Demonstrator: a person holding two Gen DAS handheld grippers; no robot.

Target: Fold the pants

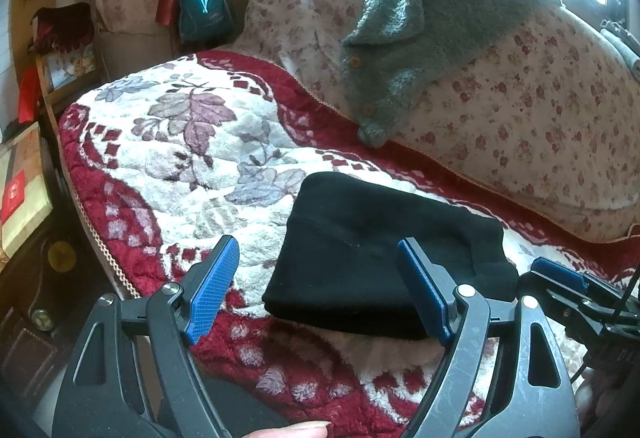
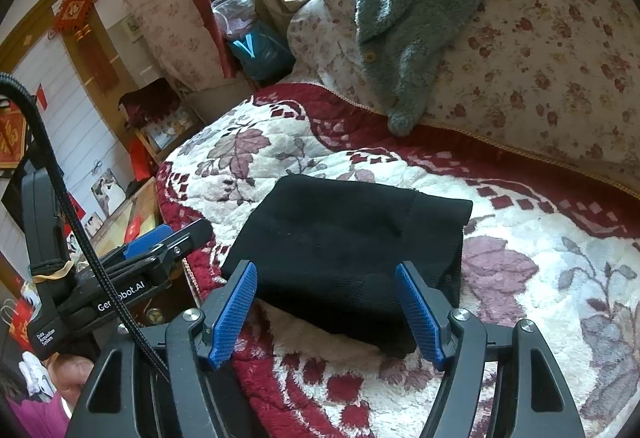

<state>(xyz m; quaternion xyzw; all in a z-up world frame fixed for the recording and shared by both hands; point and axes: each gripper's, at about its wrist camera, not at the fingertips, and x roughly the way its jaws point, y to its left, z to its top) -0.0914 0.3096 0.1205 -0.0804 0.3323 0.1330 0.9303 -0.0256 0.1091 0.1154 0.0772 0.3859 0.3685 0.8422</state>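
Note:
The black pants [image 1: 384, 258] lie folded into a compact rectangle on the red and white floral blanket [image 1: 180, 157]. In the left wrist view my left gripper [image 1: 316, 266] hovers open just before the bundle's near left corner, nothing between its blue pads [image 1: 208, 294]. The right gripper [image 1: 560, 274] shows at that view's right edge. In the right wrist view the folded pants [image 2: 340, 250] sit straight ahead, and my right gripper [image 2: 326, 298] stands open above their near edge, pads apart from the cloth. The left gripper [image 2: 160, 242] appears there on the left, beside the bed edge.
A grey-green fleece garment [image 1: 420, 29] is draped over a floral-covered bolster [image 1: 520, 117] behind the pants. The bed's edge [image 1: 100, 250] drops off to the left toward wooden furniture and boxes [image 1: 20, 189]. A person's hand [image 2: 72, 370] holds the left gripper.

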